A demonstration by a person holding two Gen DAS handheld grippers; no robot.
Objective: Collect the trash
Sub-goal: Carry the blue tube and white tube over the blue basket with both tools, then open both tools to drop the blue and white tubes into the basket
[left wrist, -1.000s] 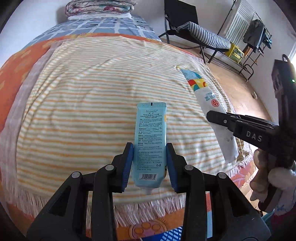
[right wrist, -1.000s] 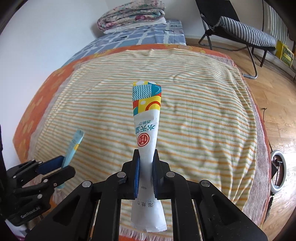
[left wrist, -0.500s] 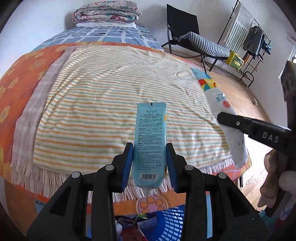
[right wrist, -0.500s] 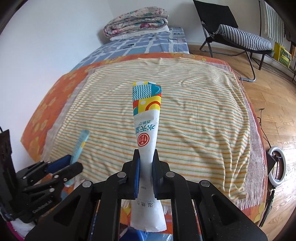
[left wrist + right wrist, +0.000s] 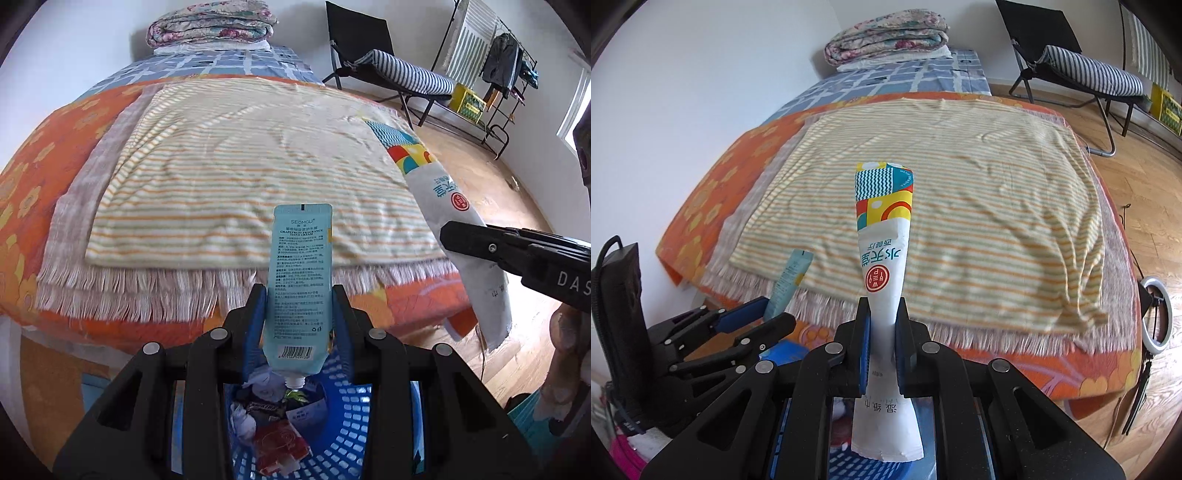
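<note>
We are holding the hand cream tube [image 5: 301, 280] in the left claw [image 5: 300, 328] and the wet-wipe pack [image 5: 882, 295] pinched tight in the right claw [image 5: 882, 345], both low in the frame above the blue basket [image 5: 354, 421] already containing trash, only the dropping remaining.

A pale blue hand-cream tube [image 5: 300, 284], nozzle down and uncapped, stands upright above a blue perforated basket [image 5: 343, 424] already holding crumpled wrappers [image 5: 273, 424]. Beside it, a white wet-wipe packet [image 5: 884, 280] with a colourful patterned top is pinched at its waist, upright.
</note>
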